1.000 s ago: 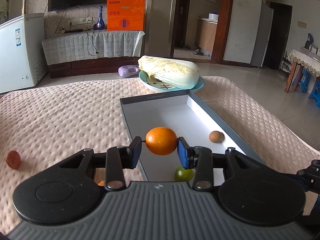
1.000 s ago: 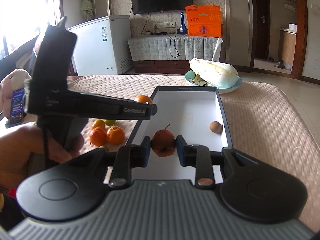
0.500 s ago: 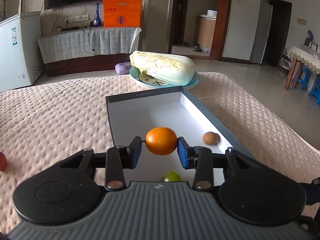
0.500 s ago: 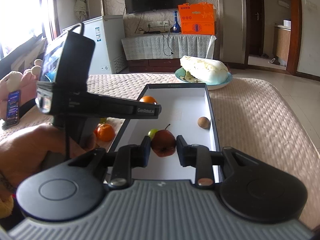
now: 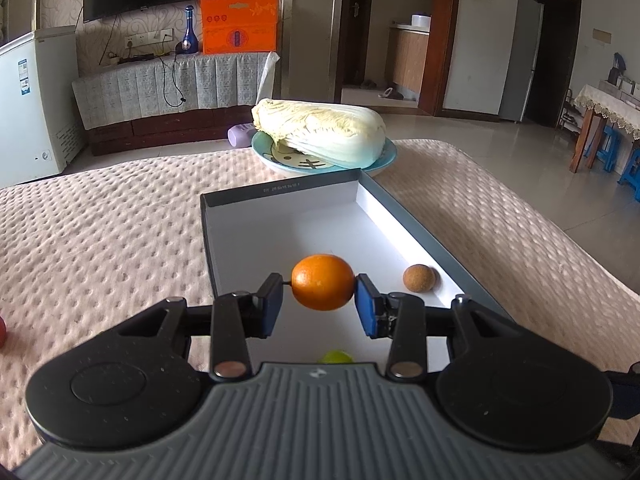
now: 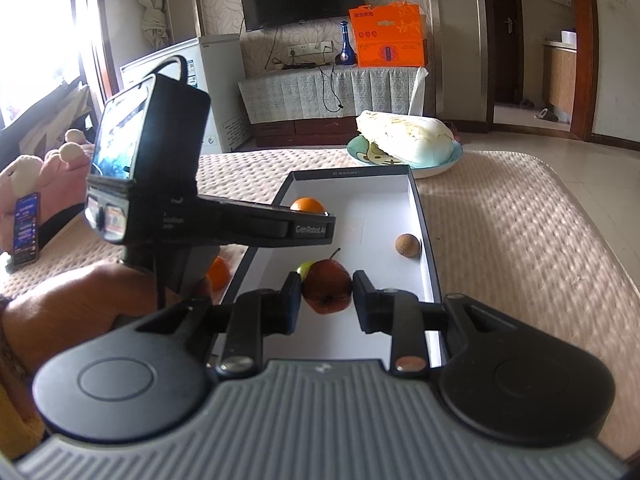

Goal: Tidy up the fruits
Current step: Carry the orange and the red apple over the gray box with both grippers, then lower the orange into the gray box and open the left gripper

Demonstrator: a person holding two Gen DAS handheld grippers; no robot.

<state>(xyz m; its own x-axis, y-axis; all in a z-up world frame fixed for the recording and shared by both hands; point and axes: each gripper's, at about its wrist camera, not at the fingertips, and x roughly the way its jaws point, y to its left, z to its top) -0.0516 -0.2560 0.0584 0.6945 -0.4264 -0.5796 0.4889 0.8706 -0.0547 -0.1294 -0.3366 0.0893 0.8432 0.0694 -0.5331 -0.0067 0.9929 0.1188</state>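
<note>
My left gripper (image 5: 320, 298) is shut on an orange (image 5: 322, 282) and holds it above the white floor of the shallow box (image 5: 280, 216). That orange (image 6: 307, 205) also peeks over the left gripper's body in the right wrist view. My right gripper (image 6: 326, 295) is shut on a small red apple (image 6: 327, 291) with a stem, over the near half of the box (image 6: 420, 216). Inside the box lie a brown round fruit (image 5: 418, 278) by the right wall and a green fruit (image 5: 335, 357), mostly hidden behind my left gripper's body.
A plate (image 5: 380, 160) with a cabbage (image 5: 320, 132) stands beyond the box's far end. A red fruit (image 5: 2, 330) lies at the bedspread's left edge. Another orange (image 6: 218, 274) rests left of the box, beside a hand (image 6: 92, 304). A phone (image 6: 26, 228) and plush toy lie far left.
The left gripper has carried the orange to the right, from over the box's left rim to over its floor. The right gripper still holds the apple in about the same spot.
</note>
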